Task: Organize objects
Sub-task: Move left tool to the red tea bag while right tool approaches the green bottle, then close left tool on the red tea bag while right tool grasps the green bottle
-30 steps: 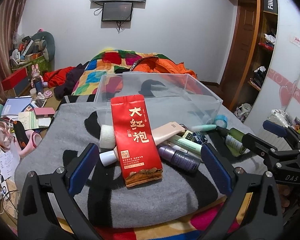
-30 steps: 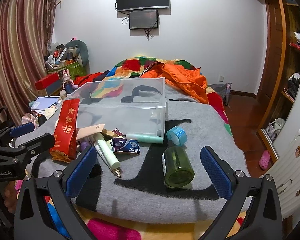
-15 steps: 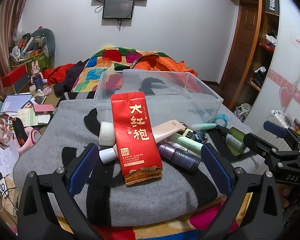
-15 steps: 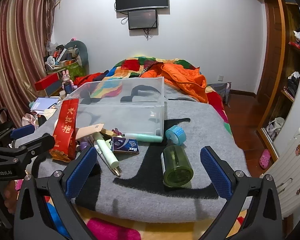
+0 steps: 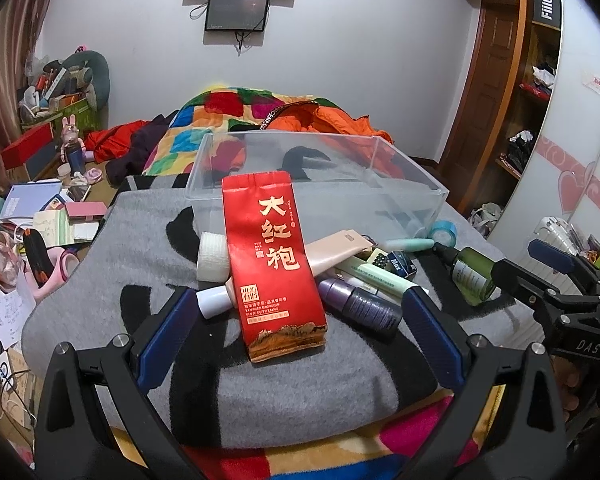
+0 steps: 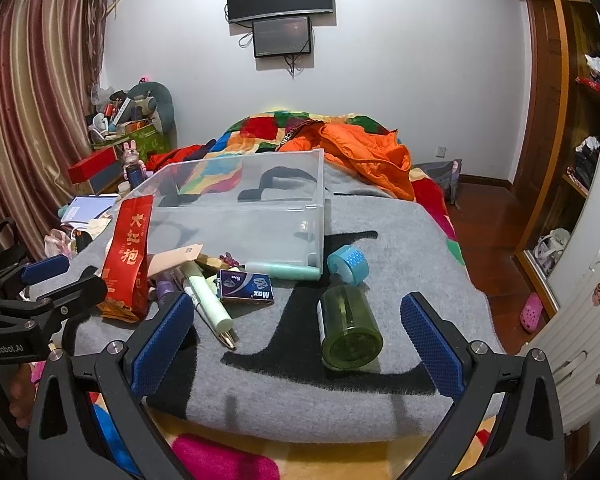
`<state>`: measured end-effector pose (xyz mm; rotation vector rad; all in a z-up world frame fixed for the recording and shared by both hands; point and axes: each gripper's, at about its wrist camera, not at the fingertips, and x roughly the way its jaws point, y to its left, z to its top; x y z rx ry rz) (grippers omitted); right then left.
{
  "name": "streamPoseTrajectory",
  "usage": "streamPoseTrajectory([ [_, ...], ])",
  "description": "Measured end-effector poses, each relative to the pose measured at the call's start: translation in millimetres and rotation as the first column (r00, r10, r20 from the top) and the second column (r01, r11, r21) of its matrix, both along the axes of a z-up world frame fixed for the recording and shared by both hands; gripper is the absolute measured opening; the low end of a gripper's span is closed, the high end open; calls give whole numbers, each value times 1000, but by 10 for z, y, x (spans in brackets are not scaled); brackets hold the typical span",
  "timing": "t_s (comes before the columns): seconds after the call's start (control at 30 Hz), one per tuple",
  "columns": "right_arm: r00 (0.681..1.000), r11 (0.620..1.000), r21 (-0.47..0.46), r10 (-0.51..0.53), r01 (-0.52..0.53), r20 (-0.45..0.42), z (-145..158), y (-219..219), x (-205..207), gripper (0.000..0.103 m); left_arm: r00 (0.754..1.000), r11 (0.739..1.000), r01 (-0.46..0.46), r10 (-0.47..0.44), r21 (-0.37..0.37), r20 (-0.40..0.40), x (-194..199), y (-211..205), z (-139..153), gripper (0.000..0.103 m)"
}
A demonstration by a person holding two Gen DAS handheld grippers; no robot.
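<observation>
A clear plastic bin stands empty on the grey blanket. A red tea packet leans against its near wall, over a beige tube, a purple bottle and a pale green tube. A green bottle lies on its side beside blue tape. A small Max box lies near the bin. My left gripper is open, just short of the packet. My right gripper is open, the green bottle between its fingers' line.
The grey blanket covers the bed's foot, with an orange jacket and a patchwork quilt behind the bin. A cluttered low table lies at the left. A wooden wardrobe and a white suitcase stand at the right.
Both grippers have crept slightly forward toward the pile; the objects appear a little larger. Nothing on the blanket has moved and both stay open.
</observation>
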<state>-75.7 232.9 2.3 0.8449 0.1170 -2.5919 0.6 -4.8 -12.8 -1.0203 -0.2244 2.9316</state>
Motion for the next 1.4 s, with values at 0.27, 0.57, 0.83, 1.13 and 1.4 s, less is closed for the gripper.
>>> streamPoseTrajectory([
  [0.27, 1000, 1000, -8, 1, -1, 22, -65, 28, -54, 103, 999, 1000, -14, 14, 3, 29, -44, -21, -89, 103],
  [0.57, 999, 1000, -8, -5, 5, 42, -154, 61, -131, 103, 998, 999, -35, 35, -12, 53, -150, -47, -170, 103],
  [0.83, 994, 999, -12, -43, 44, 97, -323, 145, -303, 103, 988, 996, -92, 93, -18, 125, -345, -141, -377, 103],
  [1.13, 986, 995, -68, -66, 77, 155, -490, 285, -456, 102, 980, 990, -113, 125, -84, 153, -448, -67, -564, 103],
  [1.4, 987, 996, -39, -80, 86, 136, -544, 254, -503, 77, 980, 987, -138, 149, -86, 136, -469, -93, -586, 88],
])
